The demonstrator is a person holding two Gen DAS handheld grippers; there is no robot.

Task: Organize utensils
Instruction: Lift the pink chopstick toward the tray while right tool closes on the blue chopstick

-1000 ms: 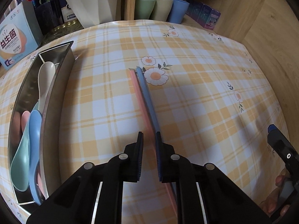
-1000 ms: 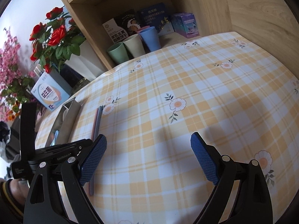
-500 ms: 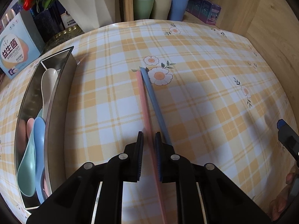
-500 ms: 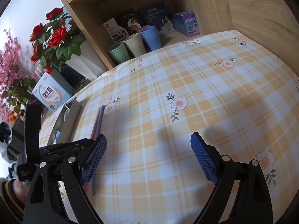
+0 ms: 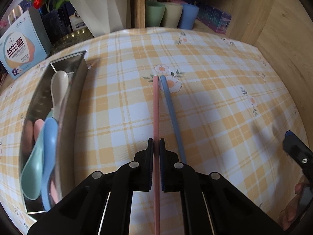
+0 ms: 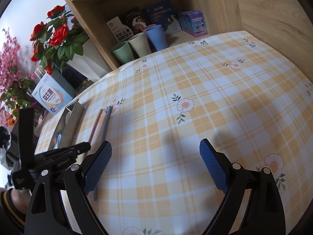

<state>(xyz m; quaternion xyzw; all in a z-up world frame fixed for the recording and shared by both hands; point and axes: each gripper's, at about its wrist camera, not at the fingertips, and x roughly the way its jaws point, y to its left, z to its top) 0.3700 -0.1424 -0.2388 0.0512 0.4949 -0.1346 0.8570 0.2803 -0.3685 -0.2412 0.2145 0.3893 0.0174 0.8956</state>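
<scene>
My left gripper (image 5: 156,146) is shut on a pink chopstick (image 5: 155,109) that runs forward between its pads. A blue chopstick (image 5: 172,115) lies on the checked tablecloth just right of it. A metal tray (image 5: 75,98) at the left holds a white spoon (image 5: 58,90), a blue spoon (image 5: 49,156), a green spoon and a pink one. In the right wrist view my right gripper (image 6: 155,168) is open and empty above the cloth, with the pink chopstick (image 6: 95,123), blue chopstick (image 6: 104,127) and tray (image 6: 72,123) to its left.
Three cups (image 5: 172,15) stand in the wooden shelf at the back, with boxes (image 5: 217,19) beside them. A white vase with red flowers (image 6: 56,39) and a blue-white box (image 5: 17,52) stand behind the tray. A wooden wall (image 5: 283,49) closes the right side.
My left gripper has closed on the pink chopstick and lifted it apart from the blue one, which stays on the cloth. My right gripper has stayed open, barely moving.
</scene>
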